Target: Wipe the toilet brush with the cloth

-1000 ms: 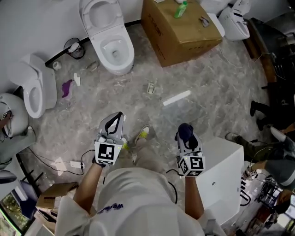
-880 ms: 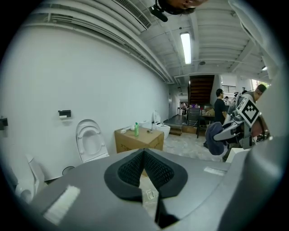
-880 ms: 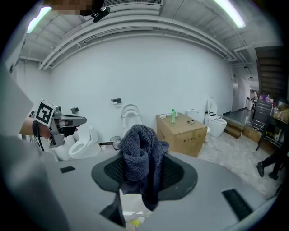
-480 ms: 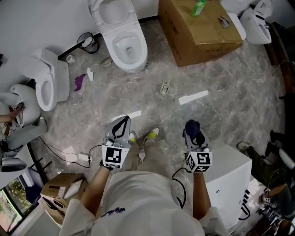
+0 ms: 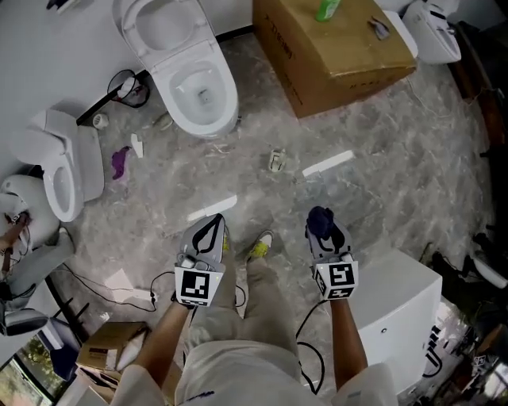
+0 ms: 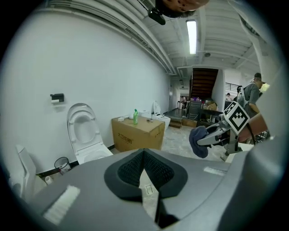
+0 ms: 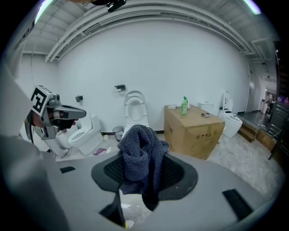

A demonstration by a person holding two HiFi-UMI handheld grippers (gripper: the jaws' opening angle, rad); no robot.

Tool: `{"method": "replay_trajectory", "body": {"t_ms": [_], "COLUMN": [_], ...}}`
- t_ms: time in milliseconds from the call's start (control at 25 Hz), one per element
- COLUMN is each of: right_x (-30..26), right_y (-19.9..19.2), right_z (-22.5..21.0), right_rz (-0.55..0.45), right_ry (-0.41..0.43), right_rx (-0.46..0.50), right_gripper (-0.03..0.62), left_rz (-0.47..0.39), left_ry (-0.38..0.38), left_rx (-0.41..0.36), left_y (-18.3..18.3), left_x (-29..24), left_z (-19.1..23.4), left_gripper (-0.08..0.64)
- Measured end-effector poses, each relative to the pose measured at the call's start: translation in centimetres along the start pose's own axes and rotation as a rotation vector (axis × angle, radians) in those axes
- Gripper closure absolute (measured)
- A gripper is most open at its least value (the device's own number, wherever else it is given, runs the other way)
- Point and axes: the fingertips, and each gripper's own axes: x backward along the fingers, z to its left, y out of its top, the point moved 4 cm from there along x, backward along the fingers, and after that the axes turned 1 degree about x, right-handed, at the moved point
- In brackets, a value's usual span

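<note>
My right gripper [image 5: 321,225] is shut on a dark blue cloth [image 5: 319,221], held over the floor in front of me. The right gripper view has the cloth [image 7: 142,158] bunched and hanging between the jaws of the right gripper [image 7: 141,170]. My left gripper [image 5: 209,230] is shut with nothing in it; the left gripper view has the jaws of the left gripper [image 6: 144,155] meeting at a point. From there the cloth [image 6: 198,140] hangs off to the right. I cannot make out a toilet brush in any view.
An open white toilet [image 5: 186,63] stands ahead by the wall, a second toilet [image 5: 67,166] at the left. A cardboard box [image 5: 333,47] carries a green bottle [image 5: 327,9]. A white cabinet [image 5: 397,309] is at my right. Litter and cables lie on the floor.
Both grippers keep their stance, the right one still holding the cloth. The head view has shifted as the person steps, so the toilet and box slide in the frame.
</note>
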Motion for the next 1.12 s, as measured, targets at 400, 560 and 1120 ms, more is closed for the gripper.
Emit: {"method": "replay_trajectory", "body": {"t_ms": [400,560,1120], "right_x": [-9.8,-14.2,-30.8], "right_y": [-6.5,-8.2,-18.1], "right_z": [-0.5,-1.7,-9.9], "right_rz": [0.062,0.056,0.023], "right_ry": [-0.067,-0.089,-0.249], "right_rx": [0.086,0.12,0.304], "right_gripper": [0.407,0.405,0.408], "left_rz": [0.01,0.004,-0.137], "left_ry": [-0.106,-0.164,-0.239], "left_rx": [-0.02,-0.075,-0.162], "left_y": [-8.0,-11.5,-27.6], "left_x": [-8.8,-12.0,-29.5], "left_z": [2.1,1.5,3.2], "left_gripper": [0.56,0.56,0.56]}}
